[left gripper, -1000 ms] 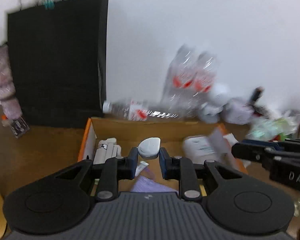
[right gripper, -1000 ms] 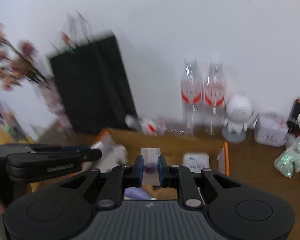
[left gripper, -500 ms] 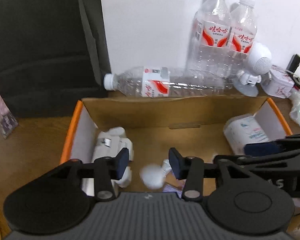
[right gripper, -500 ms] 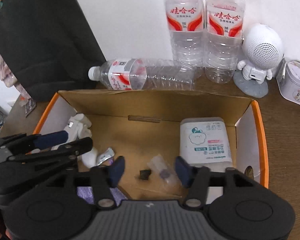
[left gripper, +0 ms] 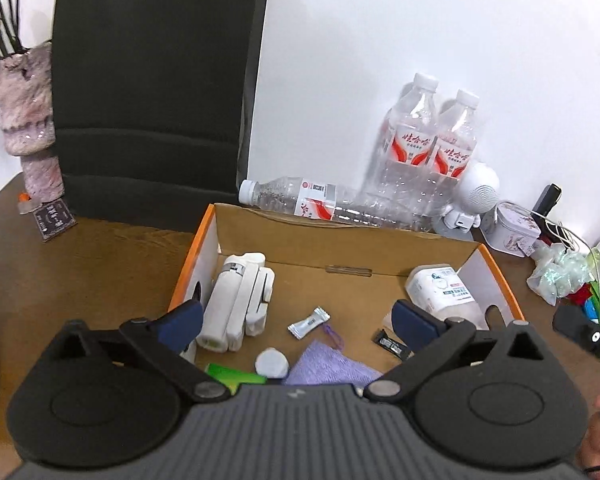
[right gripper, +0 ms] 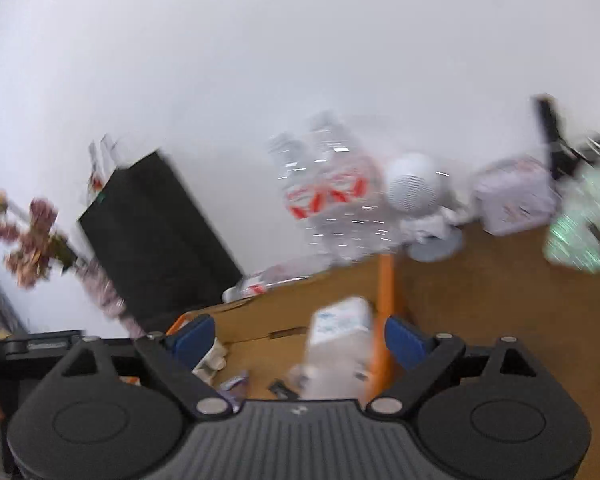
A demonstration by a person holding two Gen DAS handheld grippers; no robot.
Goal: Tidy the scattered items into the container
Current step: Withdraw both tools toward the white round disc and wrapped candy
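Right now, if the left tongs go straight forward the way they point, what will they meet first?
Probably the floor of the cardboard box, near the small white sachet lying between the open left tongs; depth is uncertain.

Black tool (left gripper: 296, 322) — blue pads, ribbed grey body

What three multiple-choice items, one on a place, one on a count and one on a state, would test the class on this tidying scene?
1. Where does the white folded gadget lie?
A. in the cardboard box's left part
B. on the table beside the vase
C. on the bottles

2. How many water bottles stand upright by the wall?
A. one
B. two
C. four

3. How is the left tool?
A. shut on a cloth
B. shut on a bottle
C. open, holding nothing

Answers: 1 A, it rests by the left wall; 2 B, a pair stands, a third lies flat; 3 C, jaws spread wide with nothing gripped.
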